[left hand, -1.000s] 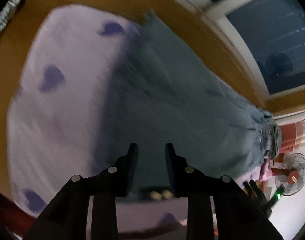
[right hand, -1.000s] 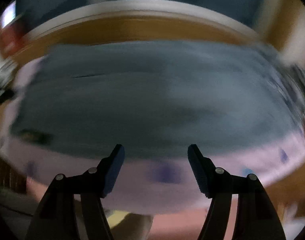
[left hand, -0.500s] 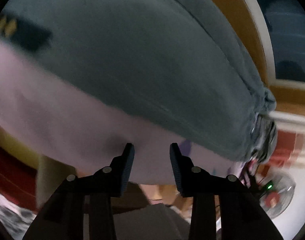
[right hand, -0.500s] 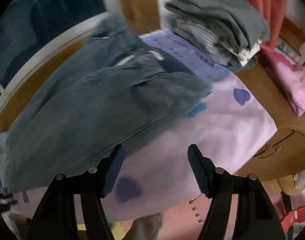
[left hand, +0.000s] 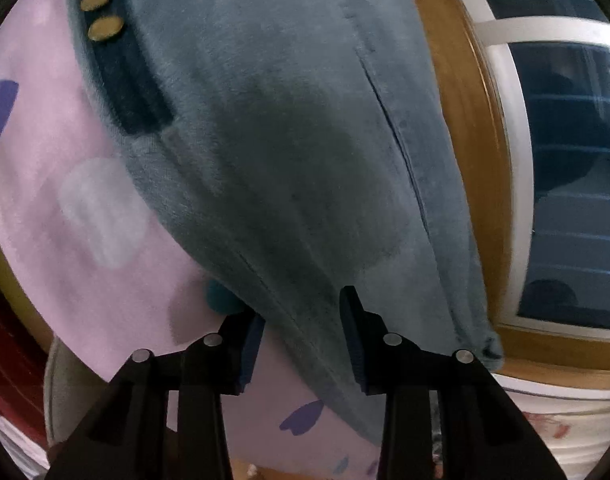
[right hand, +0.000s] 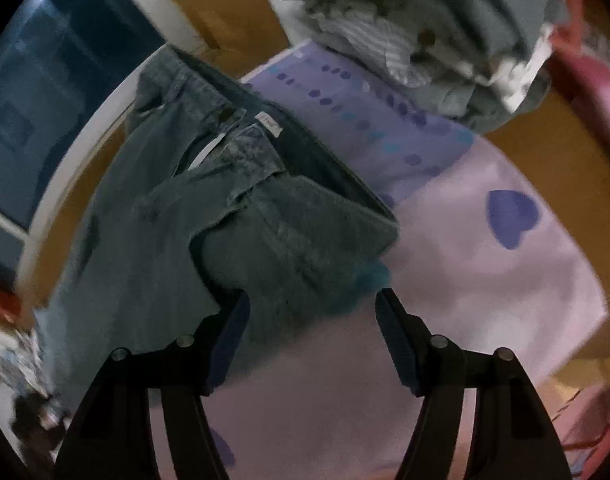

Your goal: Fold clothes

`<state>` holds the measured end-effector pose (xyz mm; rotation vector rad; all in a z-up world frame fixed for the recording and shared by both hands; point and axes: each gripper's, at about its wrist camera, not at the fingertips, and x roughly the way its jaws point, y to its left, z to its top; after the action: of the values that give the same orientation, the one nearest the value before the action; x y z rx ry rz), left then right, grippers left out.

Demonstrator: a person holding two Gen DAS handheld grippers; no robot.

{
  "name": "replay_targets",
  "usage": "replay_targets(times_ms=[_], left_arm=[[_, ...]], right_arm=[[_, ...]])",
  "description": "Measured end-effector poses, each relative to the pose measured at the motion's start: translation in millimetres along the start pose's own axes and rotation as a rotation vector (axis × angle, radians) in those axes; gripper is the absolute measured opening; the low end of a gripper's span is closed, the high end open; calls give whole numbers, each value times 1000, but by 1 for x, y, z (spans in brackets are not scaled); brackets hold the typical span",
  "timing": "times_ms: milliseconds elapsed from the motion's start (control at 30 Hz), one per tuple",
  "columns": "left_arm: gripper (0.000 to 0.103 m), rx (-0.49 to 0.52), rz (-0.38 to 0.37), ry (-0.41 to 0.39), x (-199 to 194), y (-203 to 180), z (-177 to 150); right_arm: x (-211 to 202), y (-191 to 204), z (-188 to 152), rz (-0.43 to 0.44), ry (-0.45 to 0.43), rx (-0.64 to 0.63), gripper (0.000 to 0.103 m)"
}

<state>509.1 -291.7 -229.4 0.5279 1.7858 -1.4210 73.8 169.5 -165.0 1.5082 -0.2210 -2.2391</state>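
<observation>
Lying across a wooden table [right hand: 545,120], a pale lilac cloth [right hand: 485,280] printed with purple hearts and dots covers most of the top, with bare golden-brown wood showing along its edges. Behind the table a white-framed window [left hand: 565,160] looks dark, its panes crossed by faint horizontal lines. At the far corner of the cloth sits a stack [right hand: 445,32] of folded clothes in grey and striped white.

The jeans [left hand: 285,140] lie flat on the cloth, stretching along the table's window side. Their denim is faded blue-grey with a soft, slightly fuzzy look; a long seam runs down one leg, and a dark patch with three yellow ovals sits near one end. In the right wrist view the waistband is open, showing a white label and a button.

The left gripper [left hand: 301,320] has its jaws apart, straddling the jeans' edge without pressing it. The right gripper [right hand: 313,320] stands wide open over the jeans' corner and cloth, gripping nothing.
</observation>
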Motion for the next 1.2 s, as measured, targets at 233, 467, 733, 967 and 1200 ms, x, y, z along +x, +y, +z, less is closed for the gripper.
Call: replay_targets(times_ms=[233, 467, 733, 967, 1200], left_arm=[[34, -101, -43, -14, -7, 13, 3], [3, -102, -75, -140, -39, 13, -7], [3, 55, -106, -326, -140, -28, -57], [3, -99, 48, -215, -79, 45, -93], [7, -249, 10, -111, -92, 82, -86]], right_arm=[[26, 0, 22, 67, 18, 113, 66], [7, -18, 16, 183, -7, 264, 13], [-116, -3, -2, 194, -83, 226, 12], [-64, -50, -58, 75, 73, 300, 13], [-59, -60, -70, -6, 88, 316, 30]])
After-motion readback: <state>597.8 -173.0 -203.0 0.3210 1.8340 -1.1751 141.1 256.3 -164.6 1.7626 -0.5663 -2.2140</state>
